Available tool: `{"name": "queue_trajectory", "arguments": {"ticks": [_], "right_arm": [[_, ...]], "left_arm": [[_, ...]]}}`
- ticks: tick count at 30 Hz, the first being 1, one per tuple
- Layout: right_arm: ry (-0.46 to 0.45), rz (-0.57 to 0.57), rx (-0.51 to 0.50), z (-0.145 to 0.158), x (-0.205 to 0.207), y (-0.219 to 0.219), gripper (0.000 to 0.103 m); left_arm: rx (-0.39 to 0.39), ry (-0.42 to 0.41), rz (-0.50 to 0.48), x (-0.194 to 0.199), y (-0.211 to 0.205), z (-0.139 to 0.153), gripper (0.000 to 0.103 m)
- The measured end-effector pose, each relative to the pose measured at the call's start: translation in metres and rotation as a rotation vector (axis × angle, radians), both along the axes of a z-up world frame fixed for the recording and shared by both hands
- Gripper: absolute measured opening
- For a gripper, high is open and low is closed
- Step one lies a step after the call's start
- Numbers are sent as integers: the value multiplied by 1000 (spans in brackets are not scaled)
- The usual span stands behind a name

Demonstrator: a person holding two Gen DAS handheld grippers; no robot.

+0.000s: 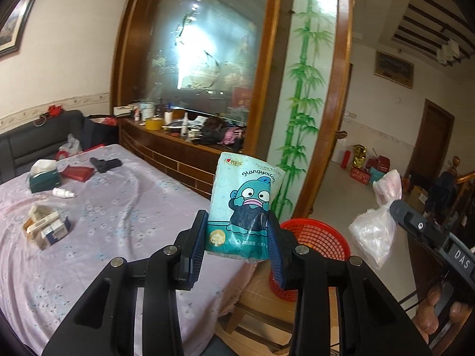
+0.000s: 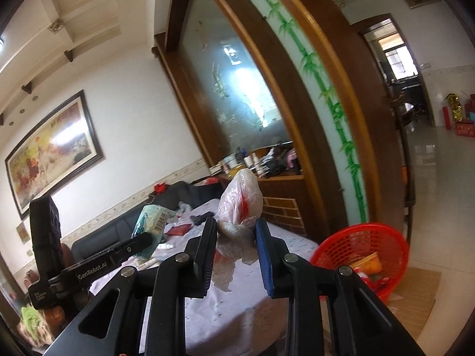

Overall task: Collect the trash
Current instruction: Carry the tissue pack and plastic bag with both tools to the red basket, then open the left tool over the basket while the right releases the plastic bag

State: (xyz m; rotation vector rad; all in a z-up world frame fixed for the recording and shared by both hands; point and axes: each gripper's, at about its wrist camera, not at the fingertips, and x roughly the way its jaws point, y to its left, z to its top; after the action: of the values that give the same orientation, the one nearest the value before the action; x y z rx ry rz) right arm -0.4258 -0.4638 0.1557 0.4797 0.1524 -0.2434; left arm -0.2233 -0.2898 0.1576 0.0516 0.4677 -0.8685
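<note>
My left gripper [image 1: 237,225] is shut on a teal tissue packet [image 1: 246,204] with a cartoon fish face, held upright above the table's corner. My right gripper [image 2: 236,225] is shut on a crumpled clear plastic bag [image 2: 242,198] with a red smear. In the left wrist view that plastic bag [image 1: 375,225] hangs at the right from the other gripper, beyond a red mesh basket [image 1: 320,237]. In the right wrist view the red basket [image 2: 365,249] stands low at the right with wrappers inside, and the tissue packet [image 2: 148,225] shows at the left in the other gripper.
A table with a lilac flowered cloth [image 1: 104,216] carries a green tissue box [image 1: 44,175], a red wallet [image 1: 78,173], a small white bottle [image 1: 63,192] and small cartons [image 1: 47,228]. A wooden cabinet [image 1: 178,154] with cluttered shelf stands behind. Tiled floor [image 2: 430,178] extends right.
</note>
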Motion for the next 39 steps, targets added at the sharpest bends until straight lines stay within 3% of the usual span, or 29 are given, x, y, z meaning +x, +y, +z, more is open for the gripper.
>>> {"name": "queue_trajectory", "arguments": {"ticks": [19, 31, 39], "right_arm": [[36, -180, -28, -1, -25, -36, 28], [114, -245, 45, -31, -18, -82, 28], [147, -271, 85, -43, -8, -106, 28]], "left_arm": [[49, 49, -194, 0, -64, -10, 36], [110, 67, -282, 0, -138, -49, 36], [133, 112, -304, 14, -162, -72, 37]]}}
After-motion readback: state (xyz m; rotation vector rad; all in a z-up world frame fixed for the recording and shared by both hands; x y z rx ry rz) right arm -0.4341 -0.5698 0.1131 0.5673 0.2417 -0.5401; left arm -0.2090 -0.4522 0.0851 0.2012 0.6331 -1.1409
